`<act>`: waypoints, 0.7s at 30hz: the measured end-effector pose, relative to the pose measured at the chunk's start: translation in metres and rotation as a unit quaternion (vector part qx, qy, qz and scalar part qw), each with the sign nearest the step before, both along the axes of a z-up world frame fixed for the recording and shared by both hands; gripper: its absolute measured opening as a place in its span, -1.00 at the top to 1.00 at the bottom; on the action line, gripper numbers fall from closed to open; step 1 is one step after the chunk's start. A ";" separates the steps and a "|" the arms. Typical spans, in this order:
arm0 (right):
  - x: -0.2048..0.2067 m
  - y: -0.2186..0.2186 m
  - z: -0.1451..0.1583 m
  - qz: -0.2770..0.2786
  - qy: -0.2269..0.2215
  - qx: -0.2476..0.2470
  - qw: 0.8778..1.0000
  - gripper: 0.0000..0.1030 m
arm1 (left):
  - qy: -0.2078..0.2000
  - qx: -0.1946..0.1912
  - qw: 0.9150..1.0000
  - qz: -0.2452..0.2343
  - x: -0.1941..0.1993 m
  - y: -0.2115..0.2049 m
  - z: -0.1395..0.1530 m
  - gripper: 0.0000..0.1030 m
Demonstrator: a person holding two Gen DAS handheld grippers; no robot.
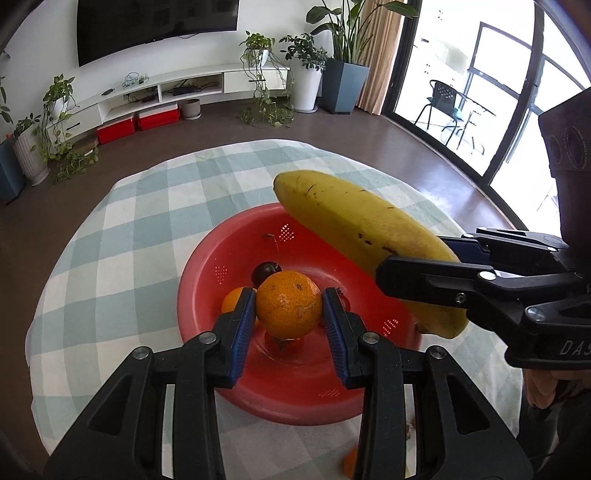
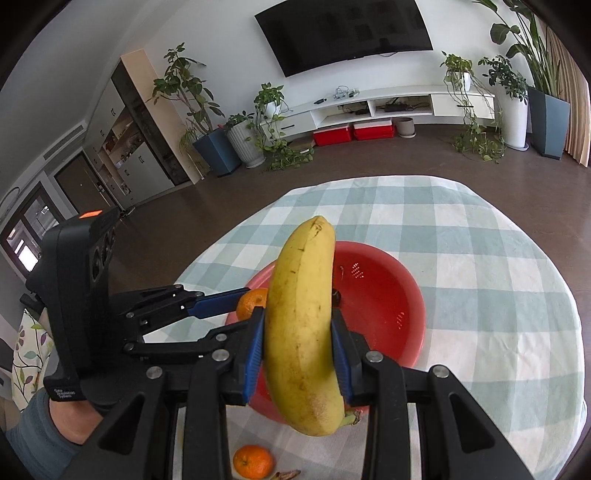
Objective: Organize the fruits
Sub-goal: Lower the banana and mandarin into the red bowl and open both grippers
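An orange (image 1: pixel 289 303) is being grasped between the jaws of the left gripper (image 1: pixel 289 314), and it is being held above the red bowl (image 1: pixel 207 266), over its near half. A banana (image 2: pixel 301 332) is being clamped around its middle by the jaws of the right gripper (image 2: pixel 298 354), its length being carried across the bowl's right side, stem end toward the near edge of the desk (image 1: pixel 122 236).

The step in hand is judged to be the lowering of both fruits into the bowl. It is being done well if the orange is brought down beside the dark cherry (image 1: pixel 264 272) and the second orange (image 1: pixel 232 300) already lying inside, rather than on top of them, and released only when low. The banana is best being tilted flat along the bowl's wall, so that the two grippers are being kept apart during release.

One more orange (image 2: pixel 253 461) is being left on the cloth near the desk's front edge, beside what is looking like a banana stem.

The desk is being covered by a pale green and white checked cloth. Beyond it, a brown floor, a wall-mounted television (image 2: pixel 343 33), a low white shelf unit, red boxes and many potted plants are being shown.
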State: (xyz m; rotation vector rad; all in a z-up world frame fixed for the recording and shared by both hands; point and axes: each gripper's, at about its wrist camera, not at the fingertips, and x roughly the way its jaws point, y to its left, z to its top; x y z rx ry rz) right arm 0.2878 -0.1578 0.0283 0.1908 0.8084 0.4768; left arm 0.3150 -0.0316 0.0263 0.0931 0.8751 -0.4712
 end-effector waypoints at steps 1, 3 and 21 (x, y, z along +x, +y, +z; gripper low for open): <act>0.004 0.002 -0.003 0.000 0.003 -0.001 1.000 0.30 | 0.001 -0.001 1.000 0.001 0.003 0.000 -0.003 0.33; 0.007 0.007 -0.006 0.001 0.002 -0.011 1.000 0.30 | 0.001 0.007 1.000 0.001 0.007 -0.004 -0.009 0.33; 0.013 0.034 -0.024 0.017 0.014 -0.071 0.997 0.28 | 0.019 0.021 1.000 0.011 0.018 -0.003 -0.046 0.30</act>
